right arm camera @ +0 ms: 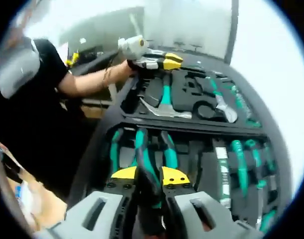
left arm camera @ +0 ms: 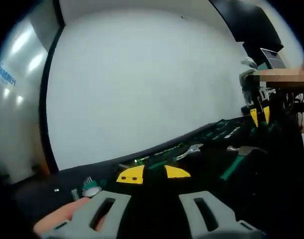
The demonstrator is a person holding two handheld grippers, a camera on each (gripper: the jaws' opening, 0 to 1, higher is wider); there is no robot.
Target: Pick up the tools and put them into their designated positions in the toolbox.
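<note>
The open toolbox (right arm camera: 104, 129) has a black foam tray holding green-handled tools. My right gripper (right arm camera: 149, 175) sits low over its near row, shut on green-handled pliers (right arm camera: 144, 154) whose handles run up between the yellow-tipped jaws. A hammer (right arm camera: 164, 102) and a wrench (right arm camera: 224, 107) lie in the far row, and screwdrivers (right arm camera: 241, 167) lie at the right. My left gripper (right arm camera: 167, 60), held by a person's hand, hovers at the box's far edge. In the left gripper view, its own jaws (left arm camera: 152, 174) stand slightly apart with nothing clearly between them. The toolbox (left arm camera: 191, 149) and right gripper (left arm camera: 258, 114) lie beyond.
A person in a black shirt (right arm camera: 42, 74) stands at the left of the box. A large white wall (left arm camera: 142, 74) rises behind the table. A small round silver object (left arm camera: 91, 190) lies on the dark tabletop near the left jaw.
</note>
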